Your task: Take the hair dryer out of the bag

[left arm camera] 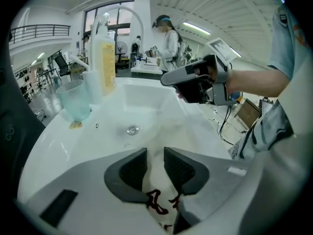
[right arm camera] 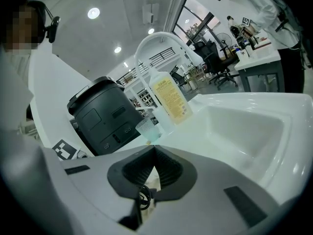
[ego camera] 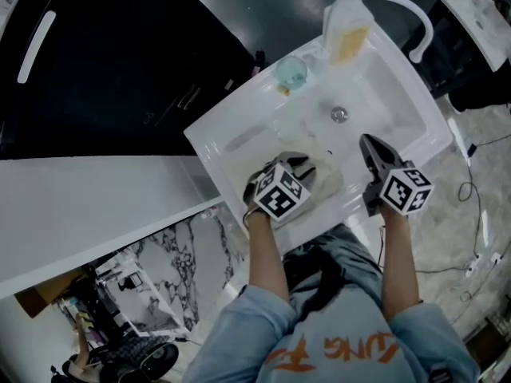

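A cream cloth bag with dark red print lies in the near part of the white sink. No hair dryer shows; the cloth hides whatever is inside. My left gripper points down onto the bag. In the left gripper view, its pads stand a little apart with the bag's cloth in the gap. My right gripper hovers to the right of the bag, shut with nothing at its tip. Beneath it lie a black cord loop and a bit of the bag.
A drain sits mid-basin, with a curved white faucet, a bottle of yellow liquid and a teal plastic cup on the far rim. A black appliance stands to the left, beside a white counter.
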A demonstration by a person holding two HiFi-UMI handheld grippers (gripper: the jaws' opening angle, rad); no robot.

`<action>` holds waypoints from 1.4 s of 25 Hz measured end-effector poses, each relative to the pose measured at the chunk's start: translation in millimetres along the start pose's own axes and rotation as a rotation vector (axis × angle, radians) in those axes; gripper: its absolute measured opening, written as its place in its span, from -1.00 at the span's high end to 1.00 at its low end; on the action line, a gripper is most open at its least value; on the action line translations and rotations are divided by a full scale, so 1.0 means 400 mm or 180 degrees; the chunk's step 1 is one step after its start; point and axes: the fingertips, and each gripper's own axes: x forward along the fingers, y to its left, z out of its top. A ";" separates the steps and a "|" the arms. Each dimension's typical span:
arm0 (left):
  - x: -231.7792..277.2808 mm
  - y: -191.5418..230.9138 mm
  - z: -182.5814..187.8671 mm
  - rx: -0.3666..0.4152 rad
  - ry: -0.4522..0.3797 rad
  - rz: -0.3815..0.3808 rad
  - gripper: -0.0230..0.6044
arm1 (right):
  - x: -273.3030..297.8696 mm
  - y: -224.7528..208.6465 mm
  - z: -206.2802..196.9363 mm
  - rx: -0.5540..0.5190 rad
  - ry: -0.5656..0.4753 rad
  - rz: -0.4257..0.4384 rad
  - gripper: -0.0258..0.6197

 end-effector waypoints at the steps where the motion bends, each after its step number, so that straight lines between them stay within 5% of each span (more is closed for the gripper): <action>1: 0.002 -0.001 -0.002 0.0047 0.0024 0.0016 0.63 | 0.003 0.004 -0.002 -0.0004 0.0007 0.0003 0.92; 5: 0.009 -0.005 -0.016 0.0176 0.0118 0.0066 0.87 | 0.018 0.033 -0.008 -0.0052 0.0050 0.0032 0.92; 10: -0.006 -0.012 -0.013 0.0243 -0.0012 0.0031 0.90 | 0.026 0.065 -0.019 -0.0150 0.0118 0.0052 0.92; 18: -0.137 -0.038 0.036 0.0005 -0.0784 -0.0084 0.90 | 0.060 0.129 -0.020 -0.0293 0.0155 0.0161 0.92; 24: -0.221 -0.017 0.031 -0.0272 -0.1202 0.0152 0.90 | 0.077 0.155 -0.017 -0.0599 0.0227 0.0160 0.92; 35: -0.292 -0.005 -0.012 -0.0435 -0.1148 0.0575 0.90 | 0.138 0.173 -0.038 -0.1233 0.0736 0.0492 0.92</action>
